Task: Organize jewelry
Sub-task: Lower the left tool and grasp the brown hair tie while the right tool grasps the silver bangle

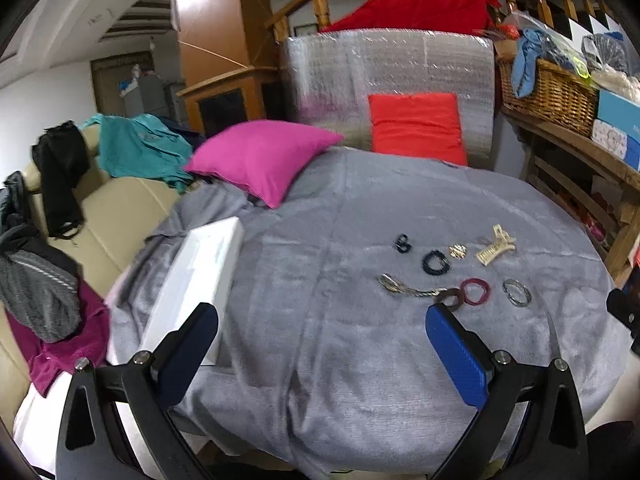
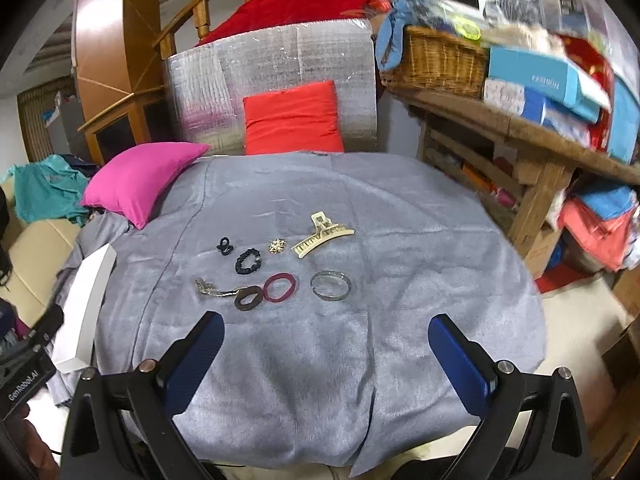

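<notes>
Left tool (image 1: 322,354) and right tool (image 2: 326,356) both hover spread wide and empty above the near edge of a grey blanket (image 2: 320,380). Further off, mid-blanket, lies the jewelry: cream claw clip (image 2: 322,234), clear bangle (image 2: 331,285), maroon ring (image 2: 280,287), dark scrunchie (image 2: 247,261). A white box (image 1: 196,280) sits at the left, contents unseen. Judging by this, approach one well-separated piece low and squarely, perhaps the bangle

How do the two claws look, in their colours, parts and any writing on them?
Both look alike. The left claw and the right claw each have black angular arms with silver round bolts, and two flat fingers faced with ribbed blue pads. In the right wrist view, a black body part of the left device bears white lettering "GenRobot.AI".
</notes>
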Motion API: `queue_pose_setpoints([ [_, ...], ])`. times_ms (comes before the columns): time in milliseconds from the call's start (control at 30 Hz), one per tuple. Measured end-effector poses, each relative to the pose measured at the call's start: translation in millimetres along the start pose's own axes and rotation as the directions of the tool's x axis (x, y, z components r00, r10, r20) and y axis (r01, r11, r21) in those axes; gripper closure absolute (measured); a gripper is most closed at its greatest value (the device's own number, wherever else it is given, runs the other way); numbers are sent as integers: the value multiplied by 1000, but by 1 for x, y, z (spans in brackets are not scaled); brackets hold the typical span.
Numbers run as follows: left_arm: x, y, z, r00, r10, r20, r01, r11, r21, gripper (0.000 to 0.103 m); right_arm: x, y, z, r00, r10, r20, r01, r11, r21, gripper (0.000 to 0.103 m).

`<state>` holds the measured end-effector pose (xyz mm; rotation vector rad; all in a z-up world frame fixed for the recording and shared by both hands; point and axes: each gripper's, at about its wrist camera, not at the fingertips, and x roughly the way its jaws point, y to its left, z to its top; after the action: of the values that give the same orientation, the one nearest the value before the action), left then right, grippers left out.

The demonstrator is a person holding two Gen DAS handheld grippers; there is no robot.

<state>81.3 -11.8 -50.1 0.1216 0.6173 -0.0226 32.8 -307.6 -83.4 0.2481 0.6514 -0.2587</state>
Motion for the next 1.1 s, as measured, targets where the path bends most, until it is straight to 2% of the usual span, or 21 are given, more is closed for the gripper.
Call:
queue_pose_setpoints([
  [100, 26, -9, 2, 998, -44, -51, 44, 999, 5, 0, 27, -29, 3, 997, 59, -42, -56, 997, 60, 0],
  [233, 64, -27, 4, 991, -83, -107, 87, 996, 32, 0, 76, -73, 8, 980, 166, -112, -145, 974, 175, 0],
  [367, 101, -42, 4, 982, -112, -150, 119, 992, 40, 0, 120, -109, 11, 948, 289, -136, -227, 909, 351, 0],
  [433, 118, -47, 3, 979, -120, -162, 127, 991, 37, 0, 141, -114, 13, 930, 336, -148, -256, 883, 394, 5],
  [467, 125, -48, 2, 979, -123, -165, 130, 991, 36, 0, 153, -113, 14, 925, 344, -161, -257, 879, 402, 8],
  [533, 137, -49, 0, 978, -129, -163, 136, 990, 31, 0, 172, -108, 15, 913, 359, -192, -260, 877, 403, 23],
  [600, 148, -49, -4, 977, -142, -160, 147, 989, 21, 0, 192, -99, 15, 891, 391, -228, -276, 869, 411, 33],
  [633, 151, -49, -7, 975, -155, -162, 158, 987, 11, 0, 200, -95, 15, 885, 400, -239, -282, 868, 408, 35],
  [733, 159, -54, -10, 962, -214, -168, 216, 976, -5, 0, 214, -91, 13, 890, 380, -253, -265, 881, 392, 38],
  [833, 161, -71, -10, 949, -267, -170, 278, 960, 43, 0, 226, -92, 13, 882, 388, -269, -252, 869, 426, 39],
  [933, 167, -90, -11, 920, -337, -202, 356, 932, 67, 2, 237, -93, 12, 875, 392, -283, -239, 860, 451, 39],
  [1033, 172, -104, -11, 900, -369, -230, 397, 914, 86, 6, 244, -97, 12, 869, 397, -296, -233, 856, 462, 39],
  [1100, 180, -110, -10, 895, -367, -253, 396, 915, 76, 7, 250, -100, 13, 866, 394, -307, -222, 855, 469, 39],
])
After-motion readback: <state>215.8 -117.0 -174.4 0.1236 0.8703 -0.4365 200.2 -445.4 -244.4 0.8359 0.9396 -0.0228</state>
